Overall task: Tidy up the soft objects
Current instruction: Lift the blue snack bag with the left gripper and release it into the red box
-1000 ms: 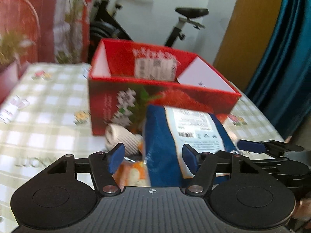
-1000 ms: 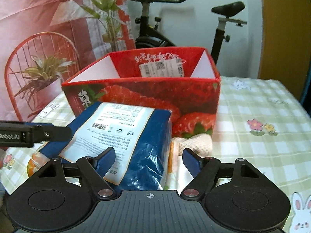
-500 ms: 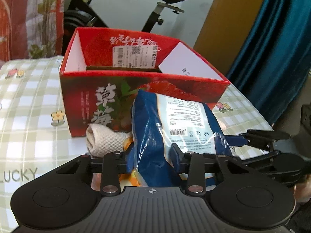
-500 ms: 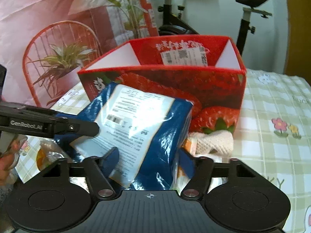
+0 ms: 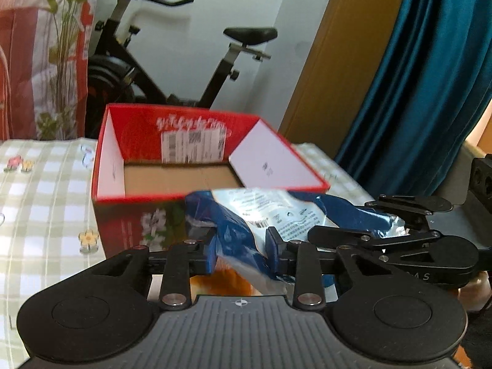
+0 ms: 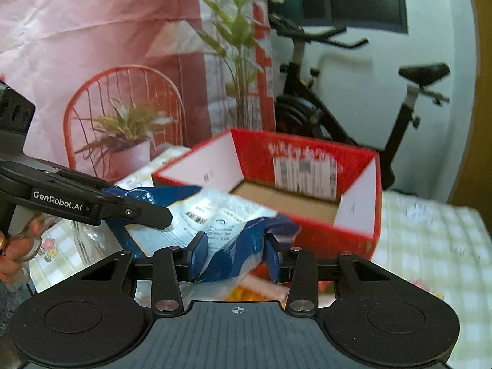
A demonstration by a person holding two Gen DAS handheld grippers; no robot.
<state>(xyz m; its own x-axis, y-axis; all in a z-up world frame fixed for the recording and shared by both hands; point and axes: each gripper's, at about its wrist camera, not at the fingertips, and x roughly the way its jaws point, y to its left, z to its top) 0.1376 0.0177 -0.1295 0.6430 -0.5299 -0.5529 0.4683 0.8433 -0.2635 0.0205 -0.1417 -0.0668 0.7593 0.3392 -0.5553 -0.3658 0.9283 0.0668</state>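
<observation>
A soft blue packet with a white label (image 5: 261, 212) hangs between both grippers, lifted level with the rim of the red strawberry box (image 5: 129, 196). My left gripper (image 5: 240, 253) is shut on the packet's near end. My right gripper (image 6: 235, 256) is shut on its other end, where the packet (image 6: 221, 215) looks crumpled. The box (image 6: 363, 230) is open, with a bare brown floor, just beyond the packet. The right gripper also shows in the left wrist view, at the right.
An orange packet (image 5: 227, 283) lies under the blue one, also seen in the right wrist view (image 6: 246, 293). The checked tablecloth (image 5: 40, 200) surrounds the box. An exercise bike (image 5: 172, 70), a blue curtain (image 5: 430, 77) and a pink backdrop (image 6: 92, 61) stand behind.
Both grippers closed on the blue packet and lifted it from the table up to the height of the box rim. The box interior has come into view.
</observation>
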